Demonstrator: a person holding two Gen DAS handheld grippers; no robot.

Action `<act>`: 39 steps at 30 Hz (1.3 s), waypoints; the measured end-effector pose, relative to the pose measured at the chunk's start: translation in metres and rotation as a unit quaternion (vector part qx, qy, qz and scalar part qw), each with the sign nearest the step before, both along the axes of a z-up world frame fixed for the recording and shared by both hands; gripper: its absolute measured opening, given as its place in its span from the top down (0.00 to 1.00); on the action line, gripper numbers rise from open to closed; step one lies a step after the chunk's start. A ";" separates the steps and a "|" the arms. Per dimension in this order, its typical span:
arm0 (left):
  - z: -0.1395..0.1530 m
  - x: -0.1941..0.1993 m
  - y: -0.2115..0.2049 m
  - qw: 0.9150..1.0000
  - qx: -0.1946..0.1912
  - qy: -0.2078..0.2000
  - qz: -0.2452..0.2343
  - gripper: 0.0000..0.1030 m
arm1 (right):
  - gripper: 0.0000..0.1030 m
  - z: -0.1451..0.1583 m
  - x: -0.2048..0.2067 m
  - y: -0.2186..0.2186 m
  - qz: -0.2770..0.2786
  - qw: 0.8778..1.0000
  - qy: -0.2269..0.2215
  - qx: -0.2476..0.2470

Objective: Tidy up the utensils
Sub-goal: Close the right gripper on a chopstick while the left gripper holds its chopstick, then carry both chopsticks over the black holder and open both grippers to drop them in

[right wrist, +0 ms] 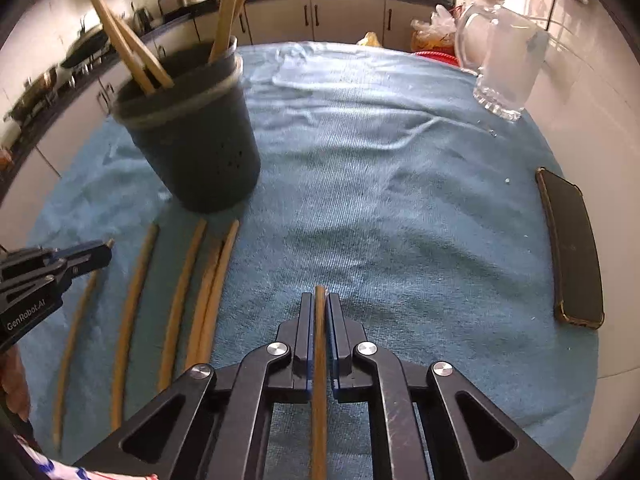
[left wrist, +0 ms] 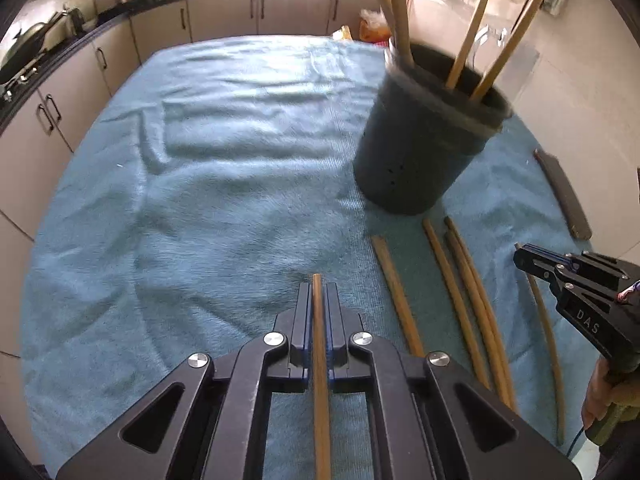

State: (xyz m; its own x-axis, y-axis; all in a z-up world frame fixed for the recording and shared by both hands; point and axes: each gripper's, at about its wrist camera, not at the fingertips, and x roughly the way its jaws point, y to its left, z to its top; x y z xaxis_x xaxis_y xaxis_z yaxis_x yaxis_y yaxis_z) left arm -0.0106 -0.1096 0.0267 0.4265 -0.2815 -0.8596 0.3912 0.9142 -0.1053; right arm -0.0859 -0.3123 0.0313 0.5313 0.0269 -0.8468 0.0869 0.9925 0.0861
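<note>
Kitchen cabinets (left wrist: pixel 160 28) and a dark worktop line the background; in front lies a bench covered with a blue towel (left wrist: pixel 224 184).

Left tool (left wrist: pixel 319 296): jaws narrow, clamped on a single wooden chopstick (left wrist: pixel 320 360) that runs back between the fingers, its tip just past the fingertips. From the right wrist view the same tool (right wrist: pixel 105 249) is seen low over the towel, at the left end of the row of loose sticks.

Right tool (right wrist: pixel 320 300): jaws narrow, likewise gripping one chopstick (right wrist: pixel 319 360) lengthwise. From the left wrist view it (left wrist: pixel 519 254) sits at the right end of the row.

Dark round holder (left wrist: pixel 424 140) stands upright on the towel, with several chopsticks (left wrist: pixel 472 32) leaning inside it.

Loose chopsticks (left wrist: pixel 452 296) lie on the towel just in front of the holder, roughly parallel, two of them touching.

A phone (right wrist: pixel 572 248) lies flat near the towel's right edge, well apart from the sticks. A glass jug (right wrist: pixel 508 68) stands at the far right corner.
</note>
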 end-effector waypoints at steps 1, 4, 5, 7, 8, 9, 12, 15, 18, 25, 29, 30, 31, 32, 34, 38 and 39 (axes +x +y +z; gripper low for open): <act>0.005 -0.004 0.003 1.000 -0.004 -0.006 0.002 0.95 | 0.95 0.006 -0.004 0.000 0.000 1.000 -0.010 0.004; 0.028 -0.016 0.014 0.999 -0.025 -0.031 0.006 0.95 | 0.95 0.028 -0.019 0.001 -0.001 0.999 -0.047 0.001; 0.036 -0.021 0.019 0.999 -0.034 -0.039 0.009 0.95 | 0.95 0.037 -0.026 0.001 -0.002 0.998 -0.061 -0.001; 0.054 -0.032 0.028 0.997 -0.054 -0.054 0.013 0.95 | 0.95 0.051 -0.038 0.002 -0.004 0.997 -0.083 -0.004; 0.061 -0.039 0.032 0.996 -0.063 -0.061 0.015 0.95 | 0.95 0.057 -0.043 0.003 -0.005 0.996 -0.091 -0.005; 0.068 -0.044 0.035 0.995 -0.071 -0.066 0.016 0.95 | 0.95 0.064 -0.050 0.003 -0.006 0.995 -0.102 -0.006; 0.089 -0.065 0.043 0.992 -0.090 -0.091 0.016 0.95 | 0.95 0.083 -0.069 0.004 -0.011 0.991 -0.130 -0.005; 0.106 -0.087 0.049 0.988 -0.106 -0.113 0.013 0.95 | 0.95 0.097 -0.086 0.004 -0.016 0.988 -0.152 0.001; 0.122 -0.106 0.052 0.984 -0.119 -0.134 0.008 0.95 | 0.94 0.108 -0.105 0.006 -0.017 0.985 -0.170 0.006; 0.151 -0.152 0.052 0.974 -0.135 -0.183 -0.012 0.95 | 0.94 0.129 -0.139 0.011 -0.012 0.979 -0.205 0.005; 0.165 -0.171 0.052 0.968 -0.141 -0.205 -0.025 0.95 | 0.94 0.141 -0.153 0.015 -0.007 0.975 -0.224 0.005; 0.169 -0.175 0.052 0.967 -0.143 -0.211 -0.028 0.95 | 0.94 0.144 -0.155 0.016 -0.005 0.974 -0.227 0.004; 0.173 -0.179 0.052 0.965 -0.146 -0.215 -0.032 0.95 | 0.94 0.147 -0.159 0.016 -0.004 0.973 -0.232 0.002; 0.177 -0.180 0.051 0.964 -0.149 -0.218 -0.035 0.95 | 0.94 0.150 -0.160 0.017 -0.003 0.971 -0.237 0.000; 0.184 -0.183 0.049 0.962 -0.150 -0.226 -0.039 0.95 | 0.94 0.156 -0.162 0.019 0.000 0.969 -0.245 -0.002; 0.193 -0.178 0.045 0.959 -0.152 -0.237 -0.041 0.95 | 0.94 0.165 -0.159 0.019 0.001 0.967 -0.256 0.001; 0.195 -0.176 0.044 0.958 -0.152 -0.238 -0.041 0.95 | 0.94 0.167 -0.158 0.018 0.001 0.966 -0.258 0.001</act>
